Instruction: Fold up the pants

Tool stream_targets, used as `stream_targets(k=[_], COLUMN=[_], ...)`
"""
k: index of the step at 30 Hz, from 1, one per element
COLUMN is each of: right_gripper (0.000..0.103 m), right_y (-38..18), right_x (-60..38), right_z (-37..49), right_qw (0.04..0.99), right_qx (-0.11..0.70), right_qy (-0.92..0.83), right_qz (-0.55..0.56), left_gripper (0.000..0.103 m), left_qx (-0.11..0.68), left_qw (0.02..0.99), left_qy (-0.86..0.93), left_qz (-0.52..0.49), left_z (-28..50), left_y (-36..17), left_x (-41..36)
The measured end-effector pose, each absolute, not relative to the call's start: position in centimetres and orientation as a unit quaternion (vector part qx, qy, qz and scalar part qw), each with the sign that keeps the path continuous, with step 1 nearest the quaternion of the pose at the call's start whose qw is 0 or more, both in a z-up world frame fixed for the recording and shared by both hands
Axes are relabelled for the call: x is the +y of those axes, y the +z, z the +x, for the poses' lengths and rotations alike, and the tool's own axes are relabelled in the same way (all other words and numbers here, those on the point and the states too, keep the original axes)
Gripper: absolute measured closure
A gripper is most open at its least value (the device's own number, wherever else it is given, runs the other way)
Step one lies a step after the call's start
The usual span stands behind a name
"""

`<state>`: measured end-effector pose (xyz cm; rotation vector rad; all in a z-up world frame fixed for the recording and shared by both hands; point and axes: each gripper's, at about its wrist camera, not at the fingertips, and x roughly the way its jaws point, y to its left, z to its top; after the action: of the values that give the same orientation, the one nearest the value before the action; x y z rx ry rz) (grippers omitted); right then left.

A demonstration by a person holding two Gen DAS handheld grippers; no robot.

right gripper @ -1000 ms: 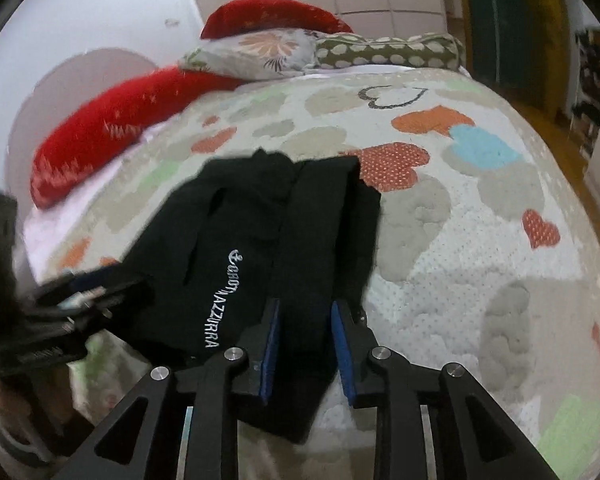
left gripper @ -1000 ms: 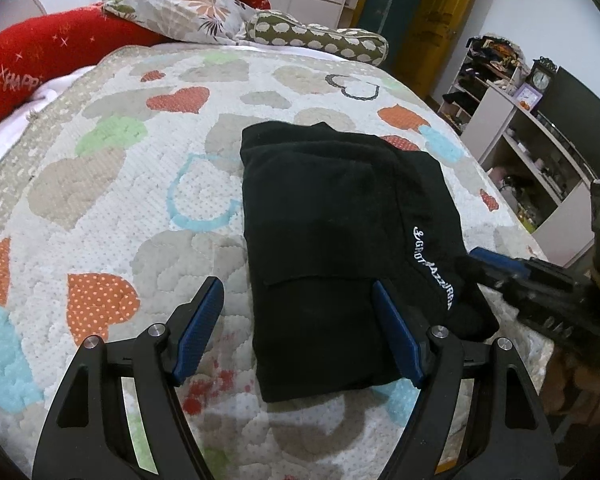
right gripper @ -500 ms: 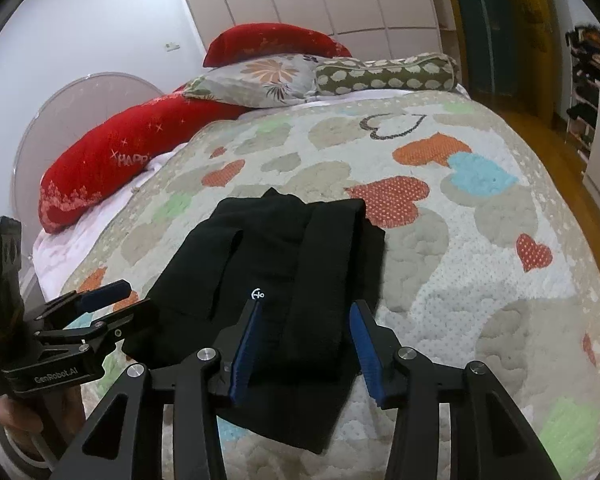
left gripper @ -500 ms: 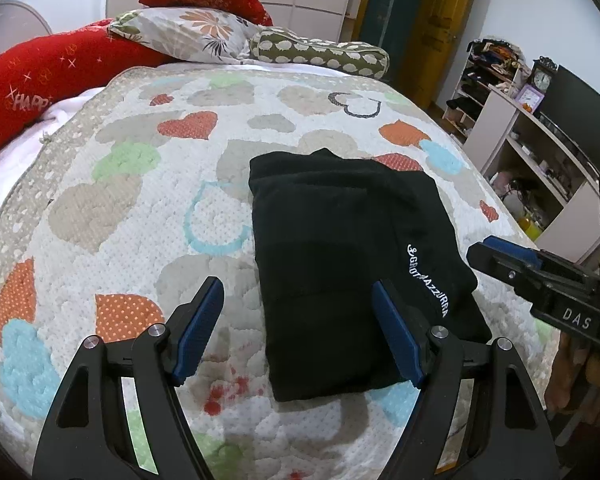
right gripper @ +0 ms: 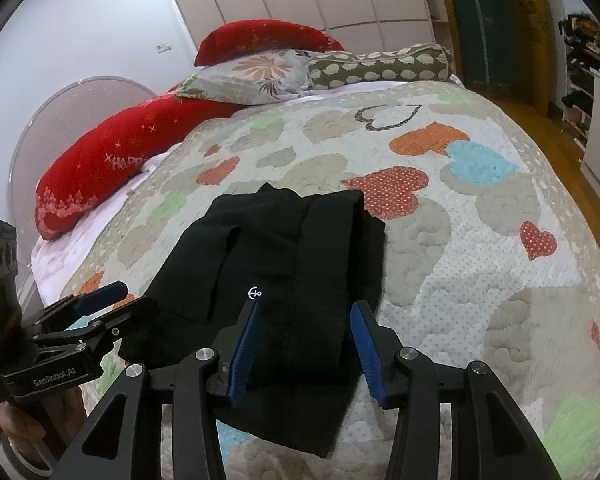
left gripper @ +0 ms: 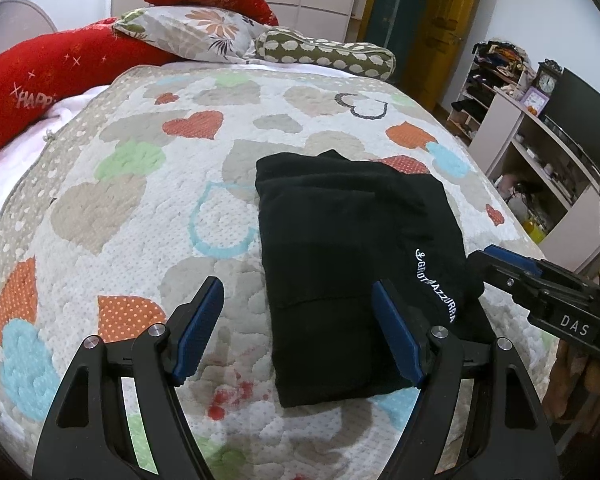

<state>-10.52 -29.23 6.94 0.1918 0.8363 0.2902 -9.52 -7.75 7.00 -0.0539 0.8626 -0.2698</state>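
Observation:
Black pants (left gripper: 352,264) lie folded into a compact rectangle on the heart-patterned quilt (left gripper: 140,220), with white lettering along the right edge. My left gripper (left gripper: 298,286) hovers open and wide over the near left part of the bundle, touching nothing. My right gripper (right gripper: 306,306) is open over the near right fold of the pants (right gripper: 284,248); the cloth lies under and between its blue pads (right gripper: 244,344), which do not press on it. Each gripper shows in the other's view: the right gripper (left gripper: 496,256) at the pants' right edge, the left gripper (right gripper: 134,296) at their left edge.
Red, floral and spotted pillows (left gripper: 204,28) line the head of the bed. Open shelves with clutter (left gripper: 540,152) stand to the right, with wooden floor (right gripper: 560,140) beside the bed. A person's hand (right gripper: 16,432) grips the left tool's handle.
The right gripper's jaws have gone from nearly shut around the pants' fold to apart, letting the cloth go. The left gripper has stayed open, and the pants lie still.

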Motion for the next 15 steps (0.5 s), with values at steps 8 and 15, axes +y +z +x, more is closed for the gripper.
stream_targets(k=[8,15], right_gripper=[0.045,0.043], right_y=[6.43,5.97], right_x=[-29.09,-29.22], right_z=[-10.37,-10.12], right_qw=[0.896,0.894], right_qx=[0.408,0.412], right_qy=[0.143,0.140], right_qz=[0.099,0.103], left_gripper=[0.026,0.026], left_qx=[0.417,0.420], left_qw=[0.900,0.897], left_qy=[-0.127,-0.129], left_qz=[-0.026,-0.037], left_z=[-9.38,-9.07], left_y=[6.94,6.70], left_x=[-7.69,-7.33])
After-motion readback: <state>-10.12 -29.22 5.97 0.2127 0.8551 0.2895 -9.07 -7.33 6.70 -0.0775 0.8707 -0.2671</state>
